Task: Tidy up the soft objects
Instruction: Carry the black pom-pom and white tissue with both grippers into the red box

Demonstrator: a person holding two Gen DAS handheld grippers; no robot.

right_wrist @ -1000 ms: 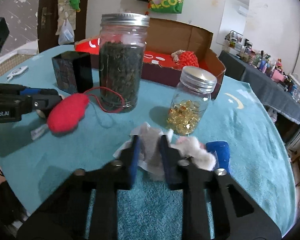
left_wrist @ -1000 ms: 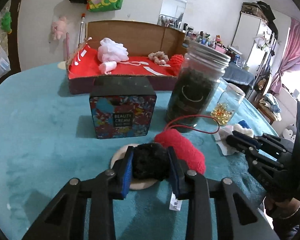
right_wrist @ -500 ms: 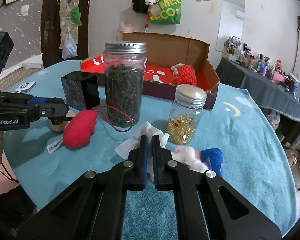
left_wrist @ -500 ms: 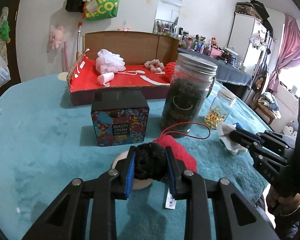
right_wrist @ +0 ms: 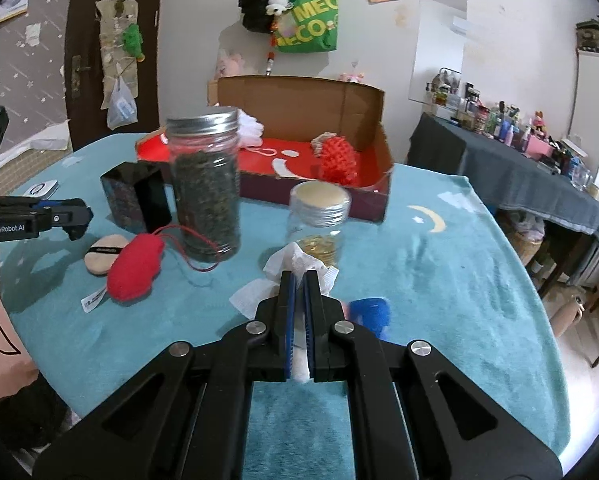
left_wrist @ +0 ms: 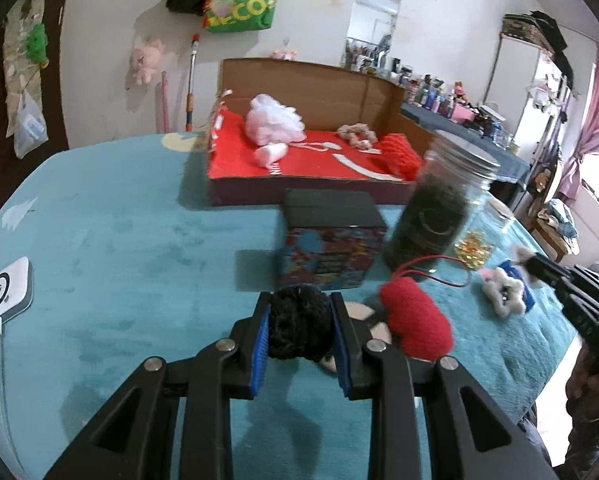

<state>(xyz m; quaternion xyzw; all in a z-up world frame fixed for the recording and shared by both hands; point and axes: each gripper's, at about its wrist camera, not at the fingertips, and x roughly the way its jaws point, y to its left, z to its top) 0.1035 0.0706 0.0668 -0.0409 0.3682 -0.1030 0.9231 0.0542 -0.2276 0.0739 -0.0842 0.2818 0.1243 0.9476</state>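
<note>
My left gripper (left_wrist: 299, 332) is shut on a black fuzzy pom-pom (left_wrist: 299, 326), held above the teal table. A red plush heart (left_wrist: 417, 326) with a red cord lies just to its right, beside a round beige powder puff (right_wrist: 103, 256). My right gripper (right_wrist: 299, 308) is shut on a white tissue (right_wrist: 295, 268), lifted off the cloth. A white-and-pink fluffy toy (left_wrist: 503, 290) and a blue soft piece (right_wrist: 369, 310) lie under it. An open cardboard box (left_wrist: 307, 152) with a red floor holds a white bath pouf (left_wrist: 273, 118), a scrunchie and a red knitted item (right_wrist: 337, 158).
A tall jar of dark leaves (right_wrist: 205, 184), a small jar of golden capsules (right_wrist: 319, 220) and a patterned cream box (left_wrist: 331, 236) stand between the grippers and the cardboard box. A white charger puck (left_wrist: 5, 292) lies at the left table edge.
Both grippers have risen. The left lifted the black pom-pom off the powder puff and swung left. The right closed fully on the tissue and raised it.
</note>
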